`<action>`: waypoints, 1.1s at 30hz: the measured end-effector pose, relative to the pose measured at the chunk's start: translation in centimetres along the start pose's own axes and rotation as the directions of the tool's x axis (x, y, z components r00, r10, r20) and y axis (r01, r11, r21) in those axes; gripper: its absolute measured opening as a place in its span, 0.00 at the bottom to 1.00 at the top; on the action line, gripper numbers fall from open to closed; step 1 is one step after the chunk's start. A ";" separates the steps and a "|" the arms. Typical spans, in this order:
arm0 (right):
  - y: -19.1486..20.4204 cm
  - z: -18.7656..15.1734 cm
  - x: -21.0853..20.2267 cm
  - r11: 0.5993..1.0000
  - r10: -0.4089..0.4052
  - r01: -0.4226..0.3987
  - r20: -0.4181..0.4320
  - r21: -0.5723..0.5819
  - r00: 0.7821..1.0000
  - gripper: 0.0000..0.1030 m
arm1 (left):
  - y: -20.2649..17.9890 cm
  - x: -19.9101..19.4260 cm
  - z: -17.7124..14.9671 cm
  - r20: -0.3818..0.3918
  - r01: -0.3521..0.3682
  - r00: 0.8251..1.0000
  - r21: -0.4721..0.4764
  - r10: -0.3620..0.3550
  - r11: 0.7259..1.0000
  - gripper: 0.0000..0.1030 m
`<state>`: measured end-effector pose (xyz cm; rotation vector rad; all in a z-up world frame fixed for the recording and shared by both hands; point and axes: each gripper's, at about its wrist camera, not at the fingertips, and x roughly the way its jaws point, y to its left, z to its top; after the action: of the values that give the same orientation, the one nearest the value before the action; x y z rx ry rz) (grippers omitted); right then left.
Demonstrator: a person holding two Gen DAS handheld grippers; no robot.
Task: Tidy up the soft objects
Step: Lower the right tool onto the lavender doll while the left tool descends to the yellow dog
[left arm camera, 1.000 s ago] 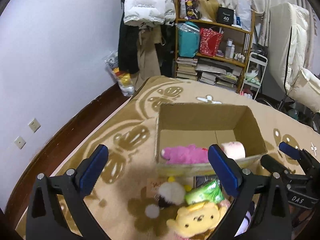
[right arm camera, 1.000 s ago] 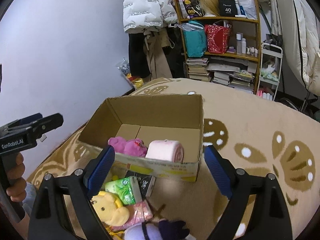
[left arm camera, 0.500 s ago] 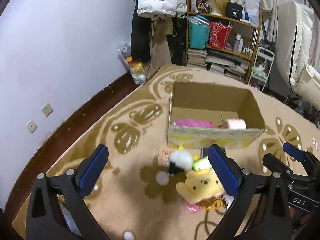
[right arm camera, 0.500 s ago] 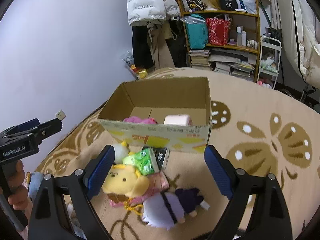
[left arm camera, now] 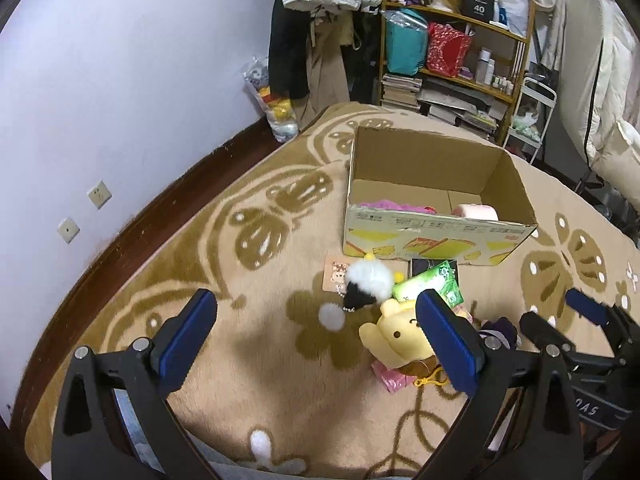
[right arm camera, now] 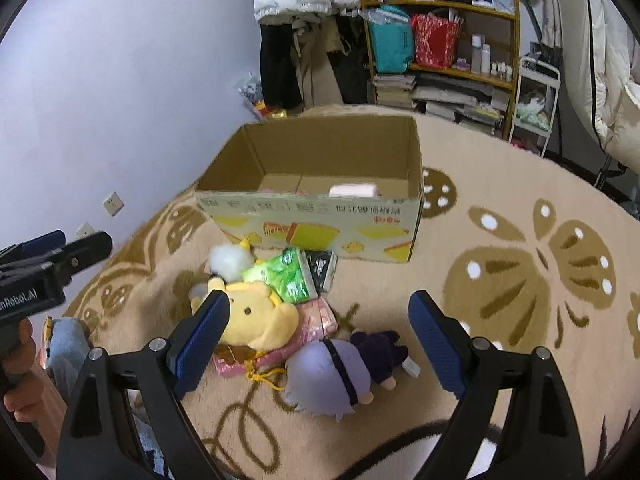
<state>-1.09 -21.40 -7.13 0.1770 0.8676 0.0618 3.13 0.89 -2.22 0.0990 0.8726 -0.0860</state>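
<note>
Left wrist view: the left gripper hangs spread and empty above the rug; the yellow bear plush lies before the cardboard box.

Right wrist view: the right gripper is spread over the purple doll.

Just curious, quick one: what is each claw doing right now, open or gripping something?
Left claw: open, holding nothing, above the carpet.
Right claw: open, holding nothing, over the purple plush.

Lilac wall; patterned rug; cluttered shelves
</note>
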 end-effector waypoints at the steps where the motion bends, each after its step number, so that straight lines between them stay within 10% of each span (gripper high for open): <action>1: 0.0 -0.1 0.3 1.000 -0.002 0.002 -0.013 0.001 1.000 0.92 | 0.1 0.1 0.0 -0.006 0.000 1.000 -0.007 0.000 1.000 0.96; 33: -2.8 -2.2 7.4 0.989 0.011 0.039 -0.329 0.146 0.944 0.92 | -3.1 6.8 -1.7 -0.241 0.050 0.970 0.019 -0.044 0.999 0.96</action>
<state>1.97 -22.99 -14.56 0.3081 1.2093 0.0124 5.79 -2.17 -8.69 0.1139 1.1167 -0.1311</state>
